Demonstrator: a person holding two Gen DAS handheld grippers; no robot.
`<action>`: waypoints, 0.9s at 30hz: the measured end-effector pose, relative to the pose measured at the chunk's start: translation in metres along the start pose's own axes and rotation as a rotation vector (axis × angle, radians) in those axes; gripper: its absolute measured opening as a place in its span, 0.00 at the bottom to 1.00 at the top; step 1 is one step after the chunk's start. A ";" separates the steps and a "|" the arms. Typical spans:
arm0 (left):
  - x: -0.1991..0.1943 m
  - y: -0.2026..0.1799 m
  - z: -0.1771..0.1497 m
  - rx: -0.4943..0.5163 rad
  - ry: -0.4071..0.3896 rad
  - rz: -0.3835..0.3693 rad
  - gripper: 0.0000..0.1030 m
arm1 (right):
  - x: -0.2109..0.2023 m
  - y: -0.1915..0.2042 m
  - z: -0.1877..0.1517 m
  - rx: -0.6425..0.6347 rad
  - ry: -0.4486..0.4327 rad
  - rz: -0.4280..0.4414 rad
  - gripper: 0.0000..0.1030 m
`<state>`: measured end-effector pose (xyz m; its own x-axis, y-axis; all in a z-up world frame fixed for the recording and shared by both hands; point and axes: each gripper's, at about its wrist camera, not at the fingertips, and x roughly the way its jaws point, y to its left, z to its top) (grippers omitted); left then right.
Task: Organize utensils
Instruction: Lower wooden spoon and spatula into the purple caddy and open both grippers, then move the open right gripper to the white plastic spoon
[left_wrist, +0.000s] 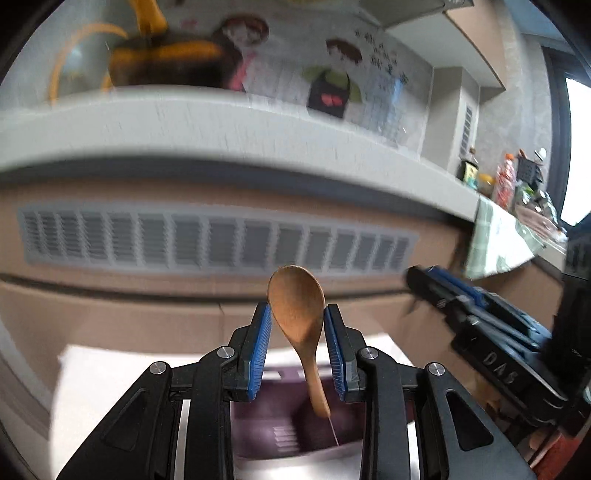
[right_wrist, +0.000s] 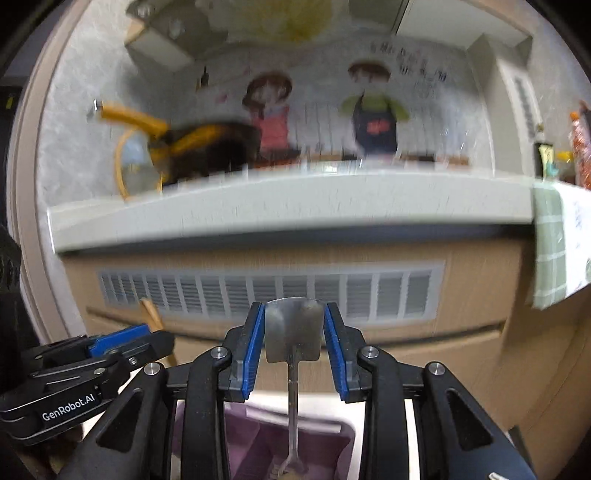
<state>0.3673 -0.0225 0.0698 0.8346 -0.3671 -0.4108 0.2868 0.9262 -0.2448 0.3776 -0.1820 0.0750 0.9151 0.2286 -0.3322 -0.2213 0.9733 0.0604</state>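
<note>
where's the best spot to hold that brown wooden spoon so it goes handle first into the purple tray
Hold the brown wooden spoon across the edges of its bowl, as the left tool does now, pads pinching from either side. The bowl is the broadest part and gives the pads purchase, and the thin handle hangs free below, pointing down toward the purple plastic tray. The slim handle would probably twist more easily in the pads.

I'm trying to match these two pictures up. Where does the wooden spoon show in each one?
Left wrist view: the wooden spoon stands bowl-up at centre, between the left tool's blue pads.
Right wrist view: only a sliver of the spoon shows at lower left, above the left tool.
Shared landmark: the grey vent grille.
</note>
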 end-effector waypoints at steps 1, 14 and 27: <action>0.008 0.003 -0.006 -0.006 0.028 -0.026 0.31 | 0.007 -0.003 -0.006 0.010 0.047 0.021 0.29; -0.066 0.008 -0.065 -0.003 0.078 0.063 0.47 | -0.075 -0.040 -0.056 -0.009 0.287 0.194 0.30; -0.145 0.021 -0.182 -0.165 0.216 0.148 0.47 | -0.180 -0.074 -0.223 0.022 0.529 0.062 0.29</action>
<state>0.1668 0.0341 -0.0360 0.7371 -0.2551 -0.6258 0.0744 0.9510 -0.3000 0.1545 -0.2990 -0.0794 0.6038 0.2511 -0.7566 -0.2574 0.9597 0.1131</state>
